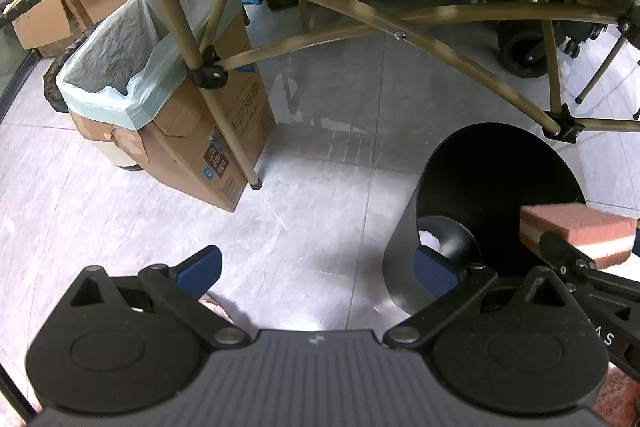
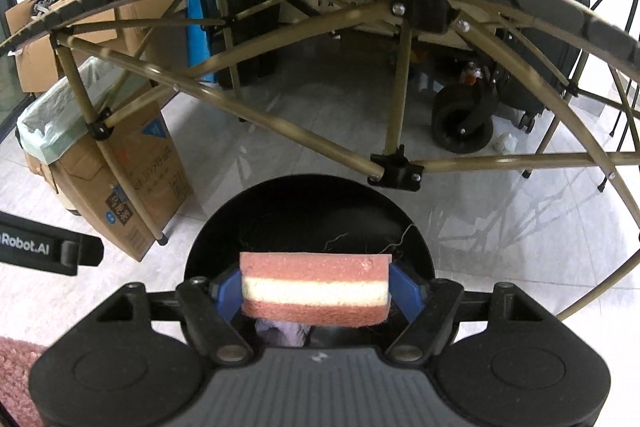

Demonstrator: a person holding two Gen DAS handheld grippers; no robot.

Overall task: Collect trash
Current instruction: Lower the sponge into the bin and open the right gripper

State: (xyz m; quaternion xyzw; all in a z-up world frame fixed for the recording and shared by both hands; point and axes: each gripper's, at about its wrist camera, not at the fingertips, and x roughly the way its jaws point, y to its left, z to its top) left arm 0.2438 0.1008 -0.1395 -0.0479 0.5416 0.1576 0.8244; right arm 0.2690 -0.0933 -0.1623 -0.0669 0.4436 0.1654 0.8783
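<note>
A sponge (image 2: 315, 289) with pink faces and a white middle layer lies level between the blue pads of my right gripper (image 2: 316, 287), which is shut on its two ends. It hangs over the mouth of a round black bin (image 2: 308, 195) that stands on the floor. Crumpled pale paper (image 2: 280, 333) lies in the bin's bottom. In the left wrist view the same sponge (image 1: 576, 227) shows at the right, above the bin (image 1: 500, 187). My left gripper (image 1: 316, 263) is open over the bare floor just left of the bin, with nothing between its fingers.
A folding table's frame arches overhead, with one leg (image 1: 224, 131) reaching the floor beside a cardboard box lined with a green bag (image 1: 120, 67). Behind the bin are a black wheel (image 2: 460, 123) and a crumpled tissue (image 2: 506, 143). A pink rug (image 2: 16, 367) lies at the near left.
</note>
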